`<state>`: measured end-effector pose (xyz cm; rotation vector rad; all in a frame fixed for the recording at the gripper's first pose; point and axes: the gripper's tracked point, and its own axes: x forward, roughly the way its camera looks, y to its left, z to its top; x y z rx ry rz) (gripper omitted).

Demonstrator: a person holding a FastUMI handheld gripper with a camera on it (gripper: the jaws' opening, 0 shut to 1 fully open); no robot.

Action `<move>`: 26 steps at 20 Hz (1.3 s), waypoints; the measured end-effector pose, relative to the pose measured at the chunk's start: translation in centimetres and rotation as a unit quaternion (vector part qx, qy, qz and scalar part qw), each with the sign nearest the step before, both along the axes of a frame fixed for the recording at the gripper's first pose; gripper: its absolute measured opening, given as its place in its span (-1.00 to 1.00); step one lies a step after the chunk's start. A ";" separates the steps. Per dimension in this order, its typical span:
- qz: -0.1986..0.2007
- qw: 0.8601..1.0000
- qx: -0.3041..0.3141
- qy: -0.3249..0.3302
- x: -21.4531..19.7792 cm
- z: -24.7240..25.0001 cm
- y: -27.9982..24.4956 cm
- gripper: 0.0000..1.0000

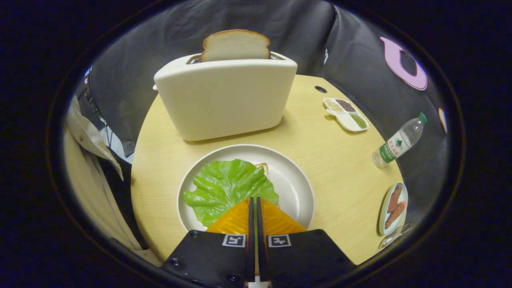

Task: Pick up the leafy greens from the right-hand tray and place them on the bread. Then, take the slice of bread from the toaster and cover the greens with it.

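A green lettuce leaf (226, 186) lies spread over a slice of bread (263, 167) on the round white plate (294, 180), just ahead of my fingers. Only one corner of that bread peeks out past the leaf. My gripper (254, 199) has its fingers pressed together with a thin slit between them, and the tips sit on the leaf's near edge, pinching it. Beyond the plate stands a cream toaster (226, 100) with a second bread slice (236, 45) sticking up from its slot.
To the right on the round wooden table (340, 168) are a small divided dish of grains (346, 114), a lying water bottle (399, 141) and a small tray with brown pieces (394, 208). A person's beige coat (86, 160) is at the left.
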<state>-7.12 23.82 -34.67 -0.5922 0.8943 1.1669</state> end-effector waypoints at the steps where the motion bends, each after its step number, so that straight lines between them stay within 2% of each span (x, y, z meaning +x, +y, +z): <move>1: -0.005 1.000 0.002 -0.004 0.2 0.1 0.1 -0.85; 9: -0.059 0.995 0.050 -0.058 1.5 5.7 2.2 0.99; 16: -0.089 0.989 0.084 -0.081 1.5 11.6 4.8 0.99; 21: -0.091 0.987 0.110 -0.071 0.8 15.1 7.9 0.99; 26: -0.127 0.982 0.124 -0.059 0.9 16.9 11.1 0.99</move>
